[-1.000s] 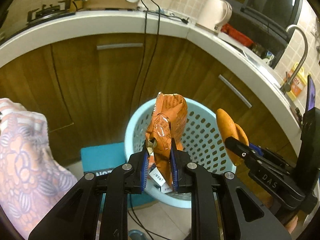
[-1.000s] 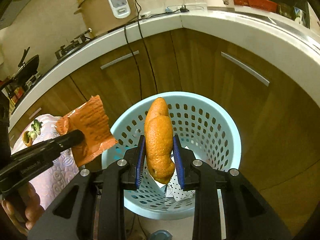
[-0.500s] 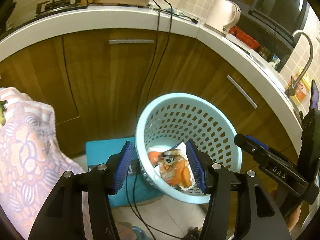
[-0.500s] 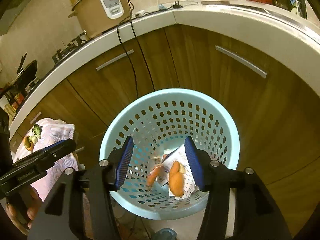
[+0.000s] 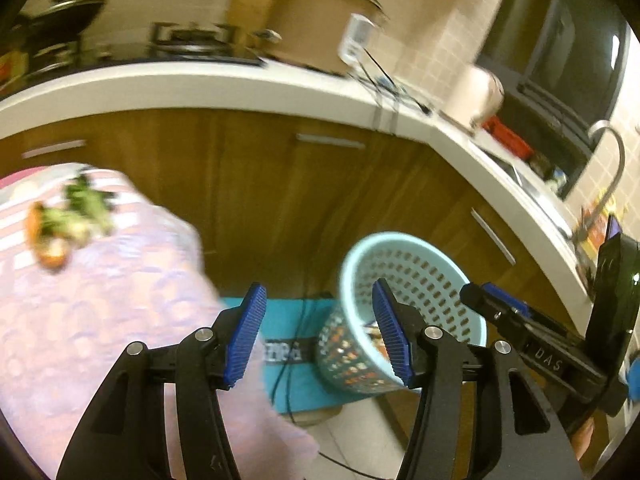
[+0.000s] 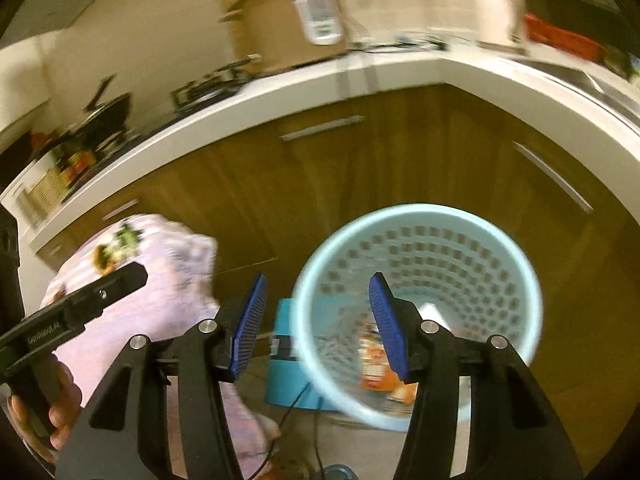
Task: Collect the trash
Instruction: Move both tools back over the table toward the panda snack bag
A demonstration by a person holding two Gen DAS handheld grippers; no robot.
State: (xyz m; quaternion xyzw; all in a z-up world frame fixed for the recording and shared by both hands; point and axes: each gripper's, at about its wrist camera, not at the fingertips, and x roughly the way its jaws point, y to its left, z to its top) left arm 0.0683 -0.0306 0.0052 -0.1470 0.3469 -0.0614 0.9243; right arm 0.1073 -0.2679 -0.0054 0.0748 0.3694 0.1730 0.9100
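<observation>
Now | left gripper (image 5: 319, 336), right gripper (image 6: 315, 326): jaws just opened, empty | wrappers in basket (image 6: 520, 320) | scraps (image 5: 68, 220) upper left on cloth-covered surface (image 5: 100, 300) (blurred) | risk: hasty grab snags cloth

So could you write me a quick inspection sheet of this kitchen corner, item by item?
Surface: pink floral tablecloth at the left; pale tiled floor below.
Job's things: light blue perforated basket on the floor, orange wrapper inside; green and orange scraps on the cloth.
Clutter: teal box beside the basket.
Grippers: left gripper and right gripper both open, nothing between their pads.
Cables: black cord across the teal box; two more hang from the countertop.
Surroundings: wooden cabinets, rice cooker, kettle, faucet.
</observation>
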